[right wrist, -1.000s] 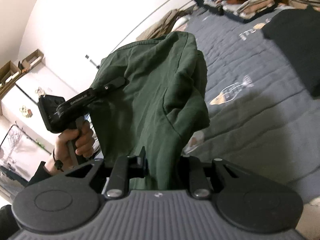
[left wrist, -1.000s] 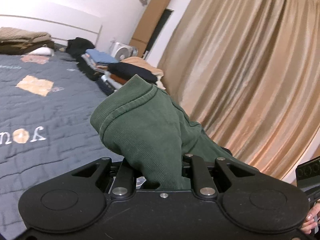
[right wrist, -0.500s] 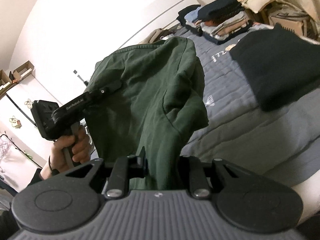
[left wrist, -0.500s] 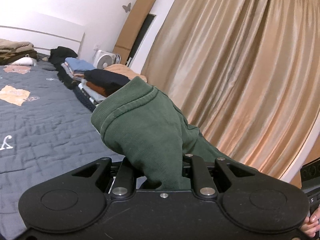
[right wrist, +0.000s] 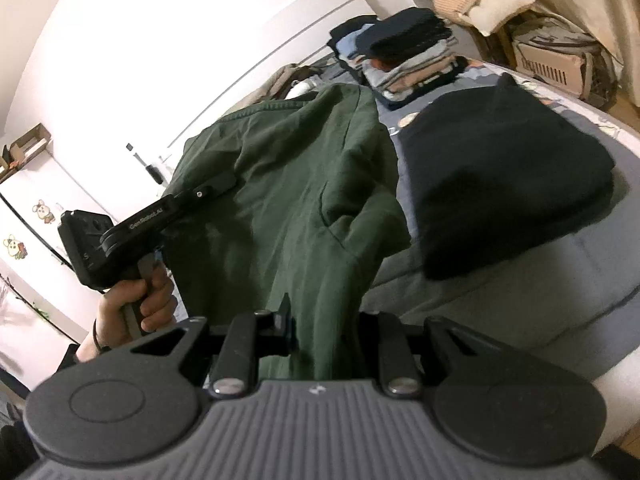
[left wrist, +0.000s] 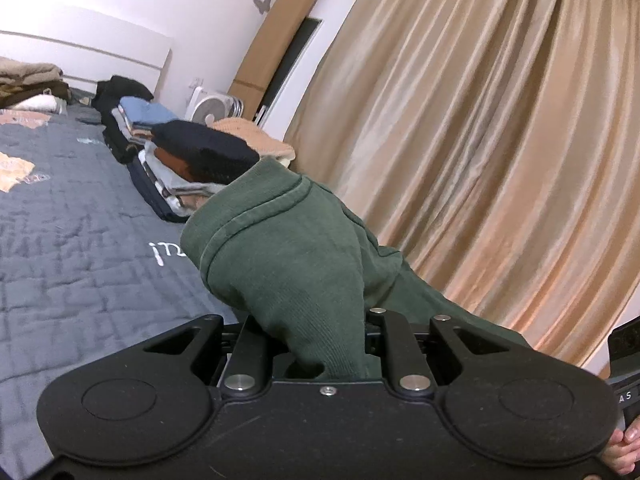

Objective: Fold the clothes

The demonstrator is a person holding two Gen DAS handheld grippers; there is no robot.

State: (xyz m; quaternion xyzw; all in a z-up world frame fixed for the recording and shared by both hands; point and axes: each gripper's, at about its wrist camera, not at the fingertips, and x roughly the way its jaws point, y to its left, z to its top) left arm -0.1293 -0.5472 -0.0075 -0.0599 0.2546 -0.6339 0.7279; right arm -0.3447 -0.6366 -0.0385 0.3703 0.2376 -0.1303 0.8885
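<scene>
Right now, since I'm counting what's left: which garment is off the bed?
The green sweatshirt, hanging in the air between both grippers; the black garment lies flat on the bed.

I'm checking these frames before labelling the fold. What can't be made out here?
- Left hand-held gripper, left wrist view: fingertips buried in the green sweatshirt.
- Right hand-held gripper, right wrist view: the hanging sweatshirt covers the grip point.
- Sweatshirt's lower hem: cut off behind the gripper bodies in both views.
- Black garment on the bed: blurred, type unclear.
</scene>
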